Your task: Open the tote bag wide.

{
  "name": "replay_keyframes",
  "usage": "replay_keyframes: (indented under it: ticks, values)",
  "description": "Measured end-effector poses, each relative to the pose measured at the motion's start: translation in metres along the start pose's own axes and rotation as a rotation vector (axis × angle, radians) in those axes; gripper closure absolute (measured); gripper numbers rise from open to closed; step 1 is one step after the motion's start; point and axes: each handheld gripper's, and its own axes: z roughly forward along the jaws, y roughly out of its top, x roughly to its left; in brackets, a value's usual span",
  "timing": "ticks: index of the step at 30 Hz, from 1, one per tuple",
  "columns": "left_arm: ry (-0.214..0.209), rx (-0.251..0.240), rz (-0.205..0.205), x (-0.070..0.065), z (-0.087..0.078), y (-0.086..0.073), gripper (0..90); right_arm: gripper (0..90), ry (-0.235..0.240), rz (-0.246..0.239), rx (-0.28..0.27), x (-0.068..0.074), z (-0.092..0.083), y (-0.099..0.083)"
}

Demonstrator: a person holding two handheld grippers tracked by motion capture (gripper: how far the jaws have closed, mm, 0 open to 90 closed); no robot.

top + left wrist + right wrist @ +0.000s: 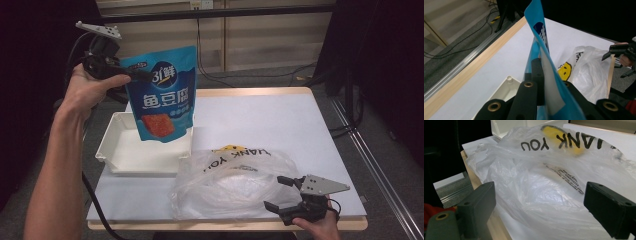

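A blue snack pouch with white lettering hangs in the air over the white tray. My left gripper is shut on the pouch's upper left edge. In the left gripper view the pouch stands pinched between the black jaws of that gripper. A crumpled clear plastic bag printed "THANK YOU" lies at the table's front. My right gripper rests open at the bag's right end. In the right gripper view its jaws stand wide on either side of the bag, not pressing it.
The table has a white top with a wooden rim. The tray holds nothing that I can see. Cables run over the floor behind the table, and a metal rail lies along its right side.
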Motion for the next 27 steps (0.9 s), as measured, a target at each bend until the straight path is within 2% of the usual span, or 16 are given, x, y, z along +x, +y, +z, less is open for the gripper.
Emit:
replay_keyframes:
  ticks: [6, 11, 15, 27]
  values:
    - [0.021, 0.017, -0.025, 0.011, 0.003, -0.012, 90.0, 10.4, 0.002, -0.001, 0.001, 0.000, 0.001, 0.000]
    - [0.012, 0.011, -0.039, 0.021, 0.009, -0.023, 90.0, 10.4, 0.000, 0.001, 0.003, 0.000, 0.001, 0.000]
    - [0.025, 0.002, -0.073, 0.025, 0.016, -0.030, 90.0, 10.4, 0.000, 0.003, 0.005, -0.001, 0.002, -0.001]
    - [0.020, 0.009, -0.079, 0.038, 0.036, -0.042, 90.0, 10.4, 0.013, 0.001, 0.010, 0.000, 0.004, -0.001]
